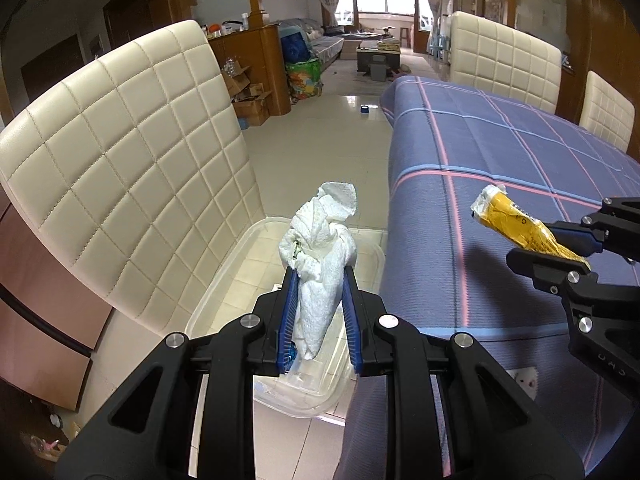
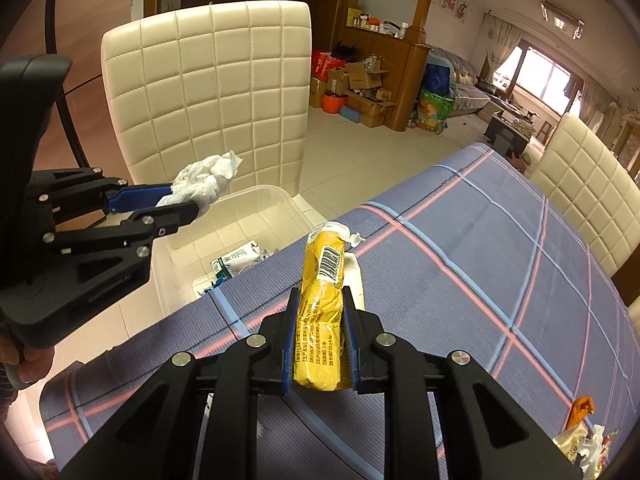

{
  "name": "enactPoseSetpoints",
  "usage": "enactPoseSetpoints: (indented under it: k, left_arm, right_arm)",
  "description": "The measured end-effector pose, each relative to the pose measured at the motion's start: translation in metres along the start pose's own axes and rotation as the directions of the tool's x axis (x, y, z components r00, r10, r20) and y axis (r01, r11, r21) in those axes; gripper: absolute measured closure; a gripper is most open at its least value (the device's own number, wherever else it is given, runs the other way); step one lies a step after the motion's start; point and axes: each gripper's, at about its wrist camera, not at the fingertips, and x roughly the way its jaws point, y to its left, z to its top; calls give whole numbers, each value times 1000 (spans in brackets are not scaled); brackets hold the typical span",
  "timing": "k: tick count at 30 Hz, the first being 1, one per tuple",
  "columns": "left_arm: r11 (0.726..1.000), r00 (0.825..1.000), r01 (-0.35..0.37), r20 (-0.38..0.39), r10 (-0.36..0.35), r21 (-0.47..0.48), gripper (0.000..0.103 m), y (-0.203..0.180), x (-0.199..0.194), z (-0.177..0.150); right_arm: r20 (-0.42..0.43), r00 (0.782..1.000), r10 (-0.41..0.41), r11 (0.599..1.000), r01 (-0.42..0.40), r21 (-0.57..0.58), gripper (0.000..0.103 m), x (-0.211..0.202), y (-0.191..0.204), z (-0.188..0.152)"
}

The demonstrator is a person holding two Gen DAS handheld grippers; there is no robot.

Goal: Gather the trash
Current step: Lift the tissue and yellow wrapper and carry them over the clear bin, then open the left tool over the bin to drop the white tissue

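The left gripper [image 1: 320, 276] is clamped on a crumpled white paper towel [image 1: 320, 248]. The wad stands between the blue pads and projects forward past the fingertips, its long axis in line with the fingers. The right gripper [image 2: 320, 300] is clamped on a yellow plastic wrapper [image 2: 320, 312], rolled into a tube. This tube also lies along the fingers, barcode end forward, with a torn white end at its tip.

The controlling relation is each piece of trash against the clear plastic bin [image 1: 224, 280]. The bin stands on the tiled floor between the cream quilted chair [image 1: 132, 168] and the edge of the table, which is covered by a blue plaid cloth [image 1: 500, 152].

- Left wrist view: the paper towel hangs over the bin opening. The left hand is the nearer one.
- Right wrist view: the wrapper is held above the cloth, inboard of the table edge. The bin lies ahead and to the left, beyond that edge, with some discarded packaging [image 2: 236, 260] already inside.

Judgement: the left hand appears placed to release. The right hand needs to carry its wrapper past the table edge first. More wrappers [image 2: 580, 436] remain on the cloth at the lower right.
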Motion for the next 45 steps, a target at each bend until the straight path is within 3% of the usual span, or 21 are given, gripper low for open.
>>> enactPoseSetpoints:
  k: [6,7,8,9,10,12,36,43,45]
  left_arm:
    - [1000,1000,-21,-20,21,-18,77,8,11,2]
    - [1000,999,-20,-26,19,-23,73,8,12,2]
    - [999,999,-16,-37,15,-32,66,10,15,0]
    - [999,999,-18,-42,16,-40,33,10,16,-1]
    - [998,999,-27,-32,25,-56,8,12,16,-2]
    - [997,1000,-30,0,30,-65,8,14,12,-5]
    - [990,993,-100,49,106,-101,8,55,-5,-28]
    - [986,992,-106,52,114,-131,8,68,-7,-31]
    - [985,992,-110,50,117,-136,8,71,-7,-32]
  right_arm:
    - [-13,1000,2,1000,-2,0,84,7,0,1]
    - [-17,1000,2,1000,-2,2,84,9,0,1]
    - [-21,1000,3,1000,-3,4,84,10,0,1]
    - [-24,1000,3,1000,-3,5,84,11,0,2]
    - [-27,1000,4,1000,-4,6,84,13,0,2]
    - [-32,999,4,1000,-4,4,84,16,1,4]
    - [-43,999,27,997,-30,-70,84,41,35,30]
    - [-28,997,65,996,-67,-61,81,47,43,41]
    - [-31,997,70,995,-72,-70,74,48,46,44]
